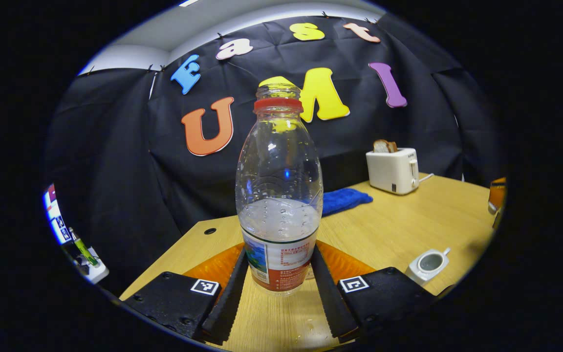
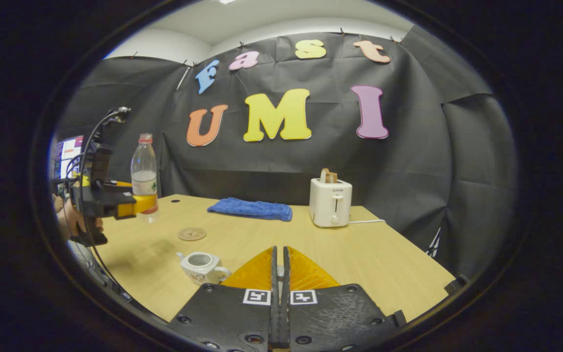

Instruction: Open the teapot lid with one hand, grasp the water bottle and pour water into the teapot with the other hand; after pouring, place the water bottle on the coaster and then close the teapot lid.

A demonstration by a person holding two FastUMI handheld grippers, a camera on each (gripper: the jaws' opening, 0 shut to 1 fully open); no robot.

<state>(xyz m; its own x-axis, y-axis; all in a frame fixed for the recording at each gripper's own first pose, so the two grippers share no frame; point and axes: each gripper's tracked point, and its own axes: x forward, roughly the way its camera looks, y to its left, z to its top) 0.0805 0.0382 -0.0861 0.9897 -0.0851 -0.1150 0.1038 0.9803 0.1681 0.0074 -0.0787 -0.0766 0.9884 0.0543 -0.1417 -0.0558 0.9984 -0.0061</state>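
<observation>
Left gripper view: the left gripper (image 1: 278, 274) has its 2 fingers pressed against the label band of the water bottle (image 1: 279, 195), which stands upright, uncapped, about half full of water, and looks lifted clear of the wooden table (image 1: 408, 225). The grip sits low, so the bottle could swing or slip when tipped, and an open neck would spill. The teapot (image 1: 427, 265) sits open to the right, its inside too small to judge.

Right gripper view: the right gripper (image 2: 279, 274) is closed, fingers nearly touching; whether it pinches the lid I cannot tell. The teapot (image 2: 202, 266) stands lidless near it, the coaster (image 2: 192, 233) beyond, the bottle (image 2: 144, 176) well apart from both. A long carry risks drips.
</observation>
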